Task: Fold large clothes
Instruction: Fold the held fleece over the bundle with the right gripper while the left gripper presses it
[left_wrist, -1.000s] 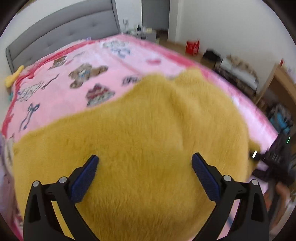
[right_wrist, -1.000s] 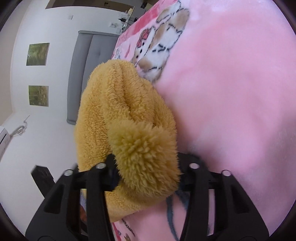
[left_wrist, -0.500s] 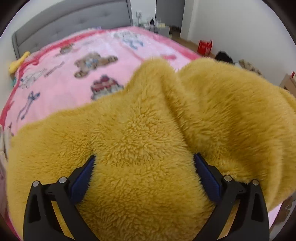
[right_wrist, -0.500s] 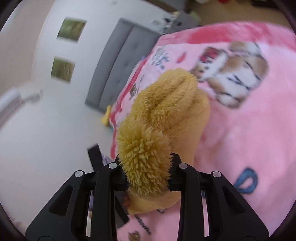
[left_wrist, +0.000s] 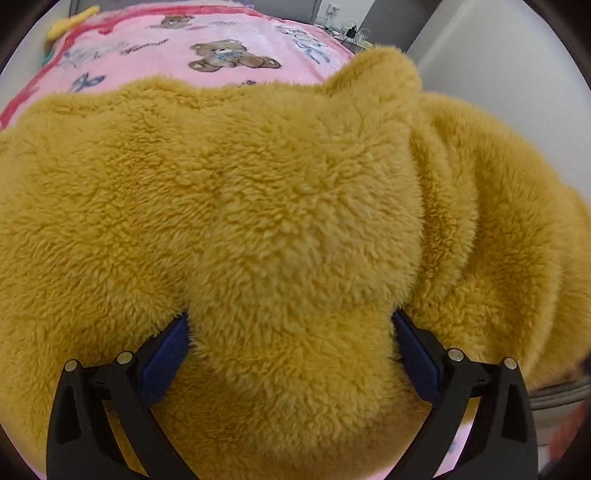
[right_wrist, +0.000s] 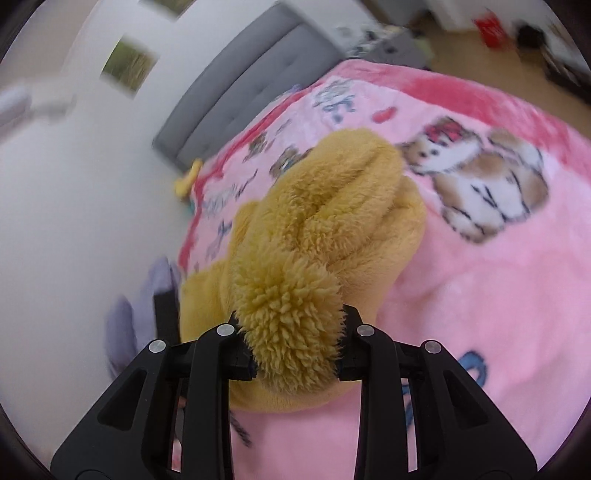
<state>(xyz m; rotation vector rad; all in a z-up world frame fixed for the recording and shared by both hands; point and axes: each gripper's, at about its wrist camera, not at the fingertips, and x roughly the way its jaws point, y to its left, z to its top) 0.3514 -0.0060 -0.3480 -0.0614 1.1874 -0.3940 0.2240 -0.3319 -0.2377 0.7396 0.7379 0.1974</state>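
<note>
A large mustard-yellow fleece garment (left_wrist: 280, 206) lies on the pink bear-print blanket (left_wrist: 221, 40) and fills most of the left wrist view. My left gripper (left_wrist: 290, 321) presses down into it with its jaws wide apart, so the pile bulges up between the blue pads (left_wrist: 166, 350). A thick fold of the garment (left_wrist: 498, 229) hangs raised on the right. In the right wrist view my right gripper (right_wrist: 295, 332) is shut on a bunched edge of the fleece garment (right_wrist: 332, 206), held above the blanket (right_wrist: 480, 314).
A grey padded headboard (right_wrist: 251, 74) stands at the far end of the bed, with a small yellow toy (right_wrist: 188, 177) near it. A red box (right_wrist: 491, 26) and dark clutter sit on the wooden floor beyond the bed. A blurred lilac shape (right_wrist: 136, 306) is at lower left.
My left gripper has sunk into the fleece, which now hides more of the blanket. My right gripper has tightened on the bunch, risen and rolled, pulling a raised fold over from the right.
</note>
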